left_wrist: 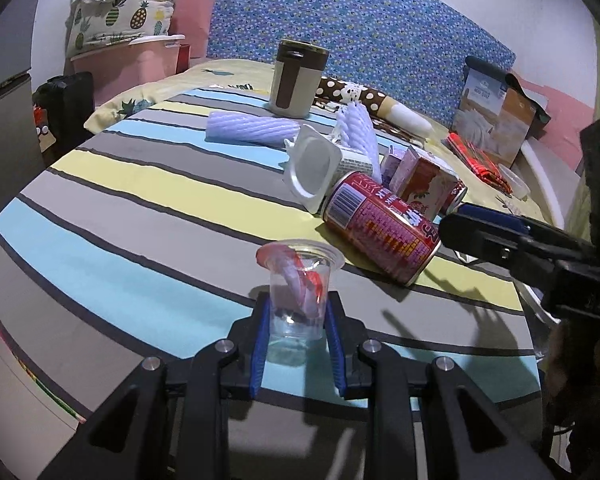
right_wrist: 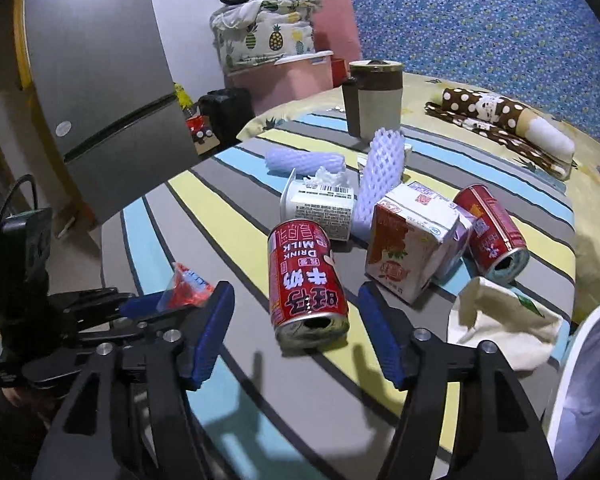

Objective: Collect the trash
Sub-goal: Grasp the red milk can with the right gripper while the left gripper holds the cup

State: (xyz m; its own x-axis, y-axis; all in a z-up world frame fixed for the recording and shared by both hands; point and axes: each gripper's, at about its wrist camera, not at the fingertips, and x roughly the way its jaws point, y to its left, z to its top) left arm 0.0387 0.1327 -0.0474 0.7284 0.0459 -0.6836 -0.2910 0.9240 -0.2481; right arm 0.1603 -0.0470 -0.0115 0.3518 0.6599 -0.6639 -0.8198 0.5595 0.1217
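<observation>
Left gripper (left_wrist: 296,330) clamped on a clear plastic cup (left_wrist: 298,300), blue pads pressed on both its walls; inside the cup, a red and white wrapper (left_wrist: 296,276), upright. Right gripper (right_wrist: 296,328) wide apart, empty, jaws flanking a red milk can (right_wrist: 306,284) lying on its side on the striped bedspread (right_wrist: 220,236), pads not yet touching.

Beyond the can, at one o'clock, a juice carton (right_wrist: 414,240); behind that, a second red can (right_wrist: 492,232). At twelve o'clock, a white yoghurt tub (right_wrist: 320,208) and a foam fruit net (right_wrist: 380,172). At three o'clock, a crumpled cloth or paper (right_wrist: 500,324), hard to tell which.

Best done by centring the jaws on the can's mid-body, squeezing across its round sides, not the ends, and keeping clear of the carton. Cup best kept level, to avoid spilling the wrapper.
</observation>
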